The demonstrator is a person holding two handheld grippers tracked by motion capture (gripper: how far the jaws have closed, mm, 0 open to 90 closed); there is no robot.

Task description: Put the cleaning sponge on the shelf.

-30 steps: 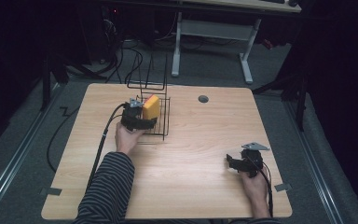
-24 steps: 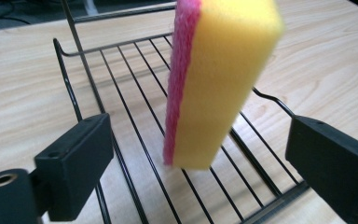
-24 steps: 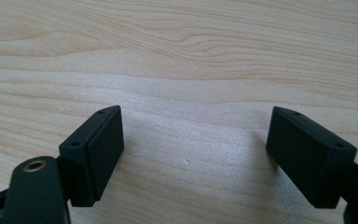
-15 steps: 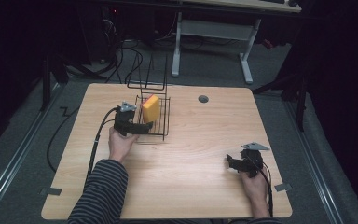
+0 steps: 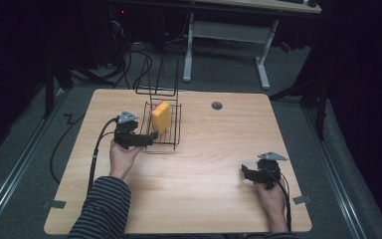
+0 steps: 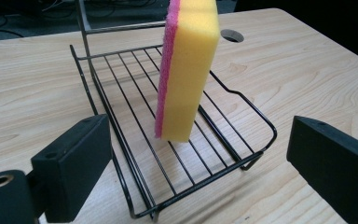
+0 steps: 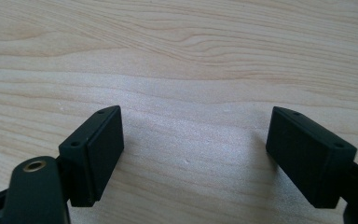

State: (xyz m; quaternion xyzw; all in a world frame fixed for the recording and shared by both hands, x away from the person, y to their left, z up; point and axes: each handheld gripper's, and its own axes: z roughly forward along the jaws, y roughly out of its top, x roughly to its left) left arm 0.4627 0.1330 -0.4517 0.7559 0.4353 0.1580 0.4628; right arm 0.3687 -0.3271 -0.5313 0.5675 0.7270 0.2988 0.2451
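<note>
- Looking down from the high view, the yellow foam sponge with a pink scouring face (image 5: 161,115) is seen standing on its edge in the black wire dish rack (image 5: 171,142) on the left half of the light wooden table (image 5: 209,164). The left gripper (image 5: 151,140) is at the near rim of the rack; its jaws have just been opening and nothing is pressed between them. The right gripper (image 5: 244,174) rests apart, near the right front corner, jaws spread and empty. A dark carpeted floor, cables and a white desk frame (image 5: 226,37) are seen behind.
- Through the left gripper view, the sponge (image 6: 186,70) is shown upright on the thin rack wires (image 6: 177,154), a little tilted, released. It is judged light, soft and easy to squeeze, not fragile; it could be toppled by a small push. The two broad faces should be taken, near the middle.
- Through the right gripper view, bare wood grain (image 7: 191,60) is seen between wide jaws; the surface looks smooth and dry.
</note>
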